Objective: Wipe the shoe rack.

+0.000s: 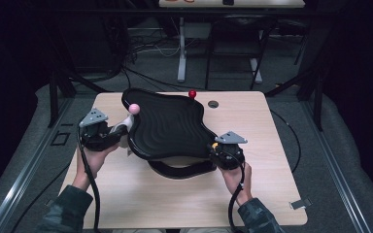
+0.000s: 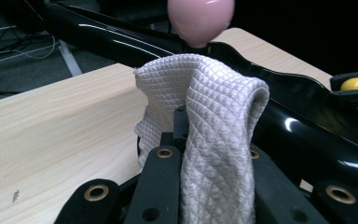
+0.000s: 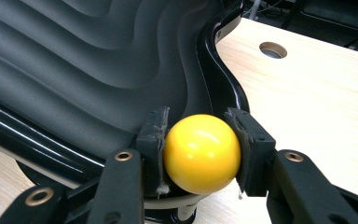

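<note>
A light wooden table top [image 1: 141, 204] fills the middle of the high view. A small round grey hole [image 1: 213, 104] sits in it, right of centre near the far edge. At the upper middle, white metal table legs [image 1: 181, 53] stand on a dark floor among loose black cables [image 1: 141, 48].

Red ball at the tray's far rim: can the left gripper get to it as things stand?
Probably not right away. The left gripper is shut on the white cloth by the pink ball; the red ball sits across the black tray.
</note>
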Motion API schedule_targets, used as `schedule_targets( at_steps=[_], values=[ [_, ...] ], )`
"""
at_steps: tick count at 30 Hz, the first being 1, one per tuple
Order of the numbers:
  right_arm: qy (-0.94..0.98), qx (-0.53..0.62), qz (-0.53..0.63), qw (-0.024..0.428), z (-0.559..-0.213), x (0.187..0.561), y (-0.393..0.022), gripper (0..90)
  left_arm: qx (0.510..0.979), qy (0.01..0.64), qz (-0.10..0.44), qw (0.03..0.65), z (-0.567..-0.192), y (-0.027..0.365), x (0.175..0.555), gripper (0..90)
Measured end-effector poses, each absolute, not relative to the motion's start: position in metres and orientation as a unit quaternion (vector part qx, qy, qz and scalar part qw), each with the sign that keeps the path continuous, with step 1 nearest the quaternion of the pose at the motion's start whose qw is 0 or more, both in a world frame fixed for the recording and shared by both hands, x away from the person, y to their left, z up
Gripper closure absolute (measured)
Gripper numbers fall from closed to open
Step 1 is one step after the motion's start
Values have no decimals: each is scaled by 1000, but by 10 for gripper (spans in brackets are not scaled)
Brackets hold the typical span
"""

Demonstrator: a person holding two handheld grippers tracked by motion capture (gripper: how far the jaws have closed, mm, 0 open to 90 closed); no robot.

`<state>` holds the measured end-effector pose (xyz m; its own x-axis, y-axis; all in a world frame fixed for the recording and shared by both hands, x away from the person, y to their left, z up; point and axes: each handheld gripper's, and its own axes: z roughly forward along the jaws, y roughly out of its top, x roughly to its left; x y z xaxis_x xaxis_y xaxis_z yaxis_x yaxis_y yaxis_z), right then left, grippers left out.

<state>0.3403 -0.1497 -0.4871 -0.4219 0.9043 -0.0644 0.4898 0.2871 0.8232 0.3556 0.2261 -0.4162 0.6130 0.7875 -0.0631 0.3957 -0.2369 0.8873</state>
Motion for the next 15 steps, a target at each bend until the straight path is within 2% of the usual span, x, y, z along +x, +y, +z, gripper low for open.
schedule_targets(
  at_steps=[15],
  values=[
    [753,466,374,276,-487,340,-148,598,767,380,224,466,-407,226,315,850]
  ],
)
